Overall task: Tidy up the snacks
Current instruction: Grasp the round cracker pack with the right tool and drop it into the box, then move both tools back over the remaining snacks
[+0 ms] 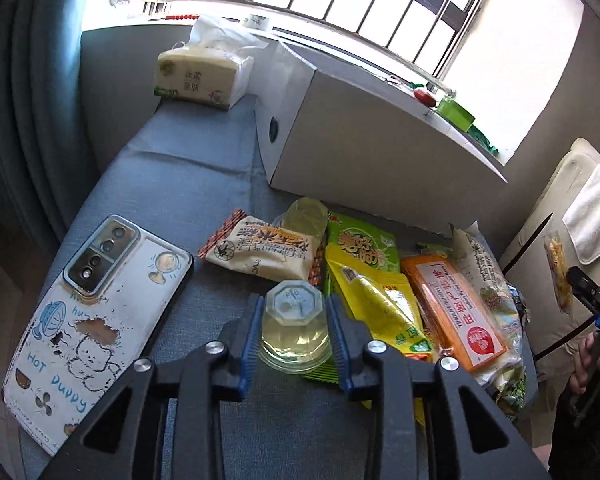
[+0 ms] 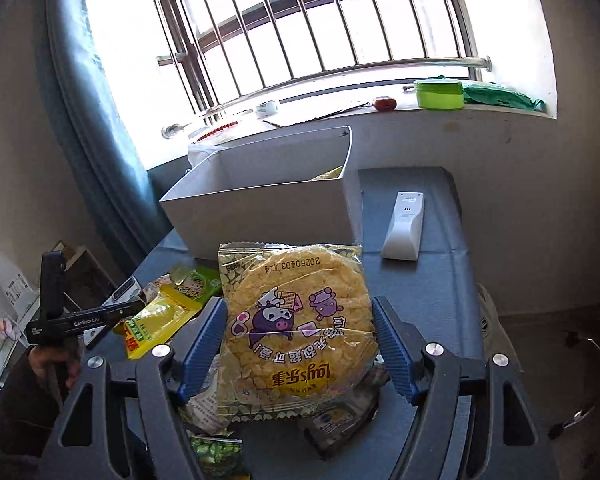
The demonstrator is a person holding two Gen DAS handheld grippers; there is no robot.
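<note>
My left gripper point(image 1: 294, 328) is shut on a clear jelly cup point(image 1: 294, 326), held just above the blue cloth. Beyond it lies a pile of snacks: a white rice-cracker pack point(image 1: 260, 252), a second jelly cup point(image 1: 306, 218), a green bag point(image 1: 362, 246), a yellow bag point(image 1: 374, 308) and an orange pack point(image 1: 452, 308). My right gripper point(image 2: 300, 344) is shut on a yellow Lay's crisp-cake pack point(image 2: 296, 320), held above the pile, in front of the white box point(image 2: 268, 204). The box point(image 1: 380, 148) shows some yellow snack inside.
A phone point(image 1: 96, 324) in a cartoon case lies left of the snacks. A tissue pack point(image 1: 204, 76) stands at the back left. A white remote point(image 2: 404, 224) lies right of the box. The windowsill point(image 2: 500, 114) holds a green tape roll point(image 2: 438, 94). A curtain point(image 2: 96, 120) hangs left.
</note>
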